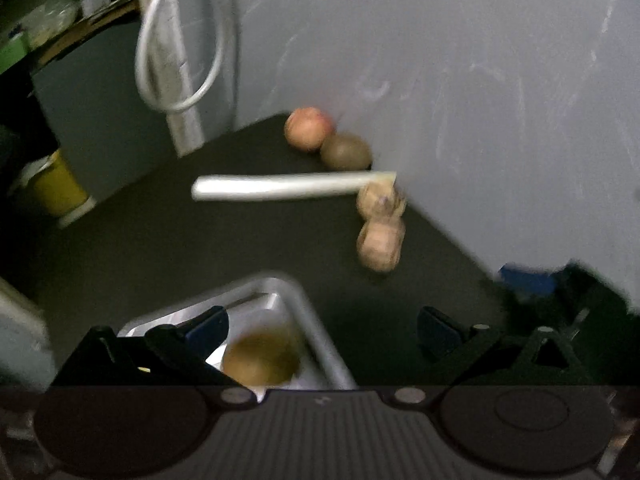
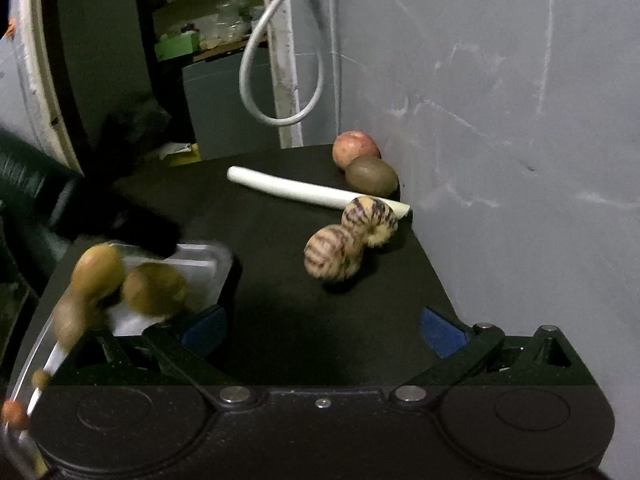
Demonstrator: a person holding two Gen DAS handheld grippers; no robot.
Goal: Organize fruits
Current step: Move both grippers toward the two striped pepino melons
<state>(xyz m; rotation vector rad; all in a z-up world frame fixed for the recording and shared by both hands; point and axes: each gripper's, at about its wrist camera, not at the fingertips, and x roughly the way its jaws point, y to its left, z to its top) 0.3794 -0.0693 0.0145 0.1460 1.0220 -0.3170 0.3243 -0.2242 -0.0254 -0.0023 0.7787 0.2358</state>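
Note:
On the black table, a red apple point(image 2: 355, 149) and a brown kiwi point(image 2: 371, 176) lie by the grey wall, with two striped pale fruits point(image 2: 334, 253) in front of them. A metal tray point(image 2: 204, 268) at the near left holds several brown kiwis point(image 2: 154, 289). My right gripper point(image 2: 322, 328) is open and empty, low over the table before the striped fruits. My left gripper point(image 1: 322, 330) is open above the tray's corner point(image 1: 304, 312); a blurred kiwi point(image 1: 261, 358) sits in the tray between its fingers, untouched. The apple point(image 1: 308, 128), kiwi point(image 1: 346, 151) and striped fruits point(image 1: 379, 244) show farther off.
A white tube point(image 2: 304, 189) lies across the table behind the striped fruits. The grey wall point(image 2: 500, 120) bounds the table on the right. A white cable loop point(image 2: 280, 80) hangs behind the table. A yellow container point(image 1: 58, 188) stands off the left edge.

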